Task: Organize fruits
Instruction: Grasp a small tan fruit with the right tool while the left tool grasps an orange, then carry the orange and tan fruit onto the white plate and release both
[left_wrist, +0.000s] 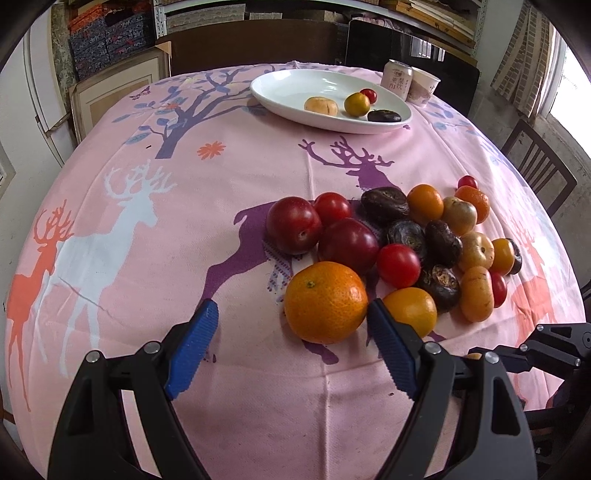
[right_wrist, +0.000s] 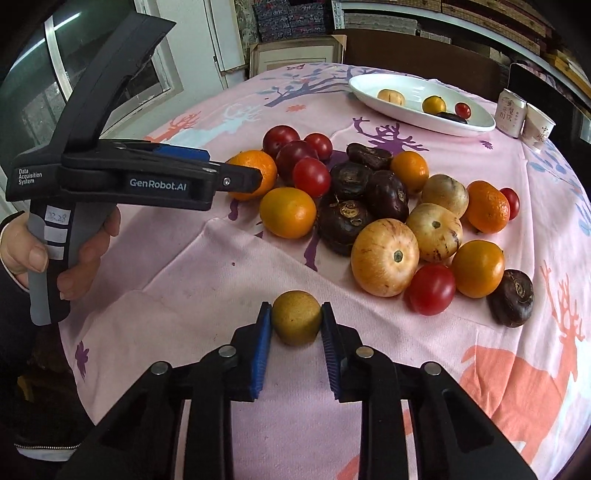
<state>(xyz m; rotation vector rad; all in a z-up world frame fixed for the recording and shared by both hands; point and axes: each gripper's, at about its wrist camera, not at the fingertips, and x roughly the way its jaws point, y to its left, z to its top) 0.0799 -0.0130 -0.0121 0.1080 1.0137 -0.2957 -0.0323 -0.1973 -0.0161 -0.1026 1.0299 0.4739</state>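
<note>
A heap of fruit lies on the pink deer tablecloth (left_wrist: 221, 177): red plums (left_wrist: 293, 225), cherry tomatoes (left_wrist: 398, 265), oranges, dark water chestnuts (left_wrist: 441, 280) and pale striped fruits (right_wrist: 384, 256). My left gripper (left_wrist: 291, 309) is open around a large orange (left_wrist: 325, 302), which sits close to the right fingertip and well apart from the left one. My right gripper (right_wrist: 295, 316) is shut on a small yellow-green fruit (right_wrist: 296, 318) just above the cloth, on the near side of the heap. A white oval plate (left_wrist: 280, 86) at the far side holds several fruits.
A pale drink can (left_wrist: 397, 78) and a paper cup (left_wrist: 424, 86) stand just right of the plate. A dark wooden chair (left_wrist: 537, 162) is beyond the table's right edge. A hand (right_wrist: 88, 254) holds the left gripper's handle. Shelves and boxes line the back wall.
</note>
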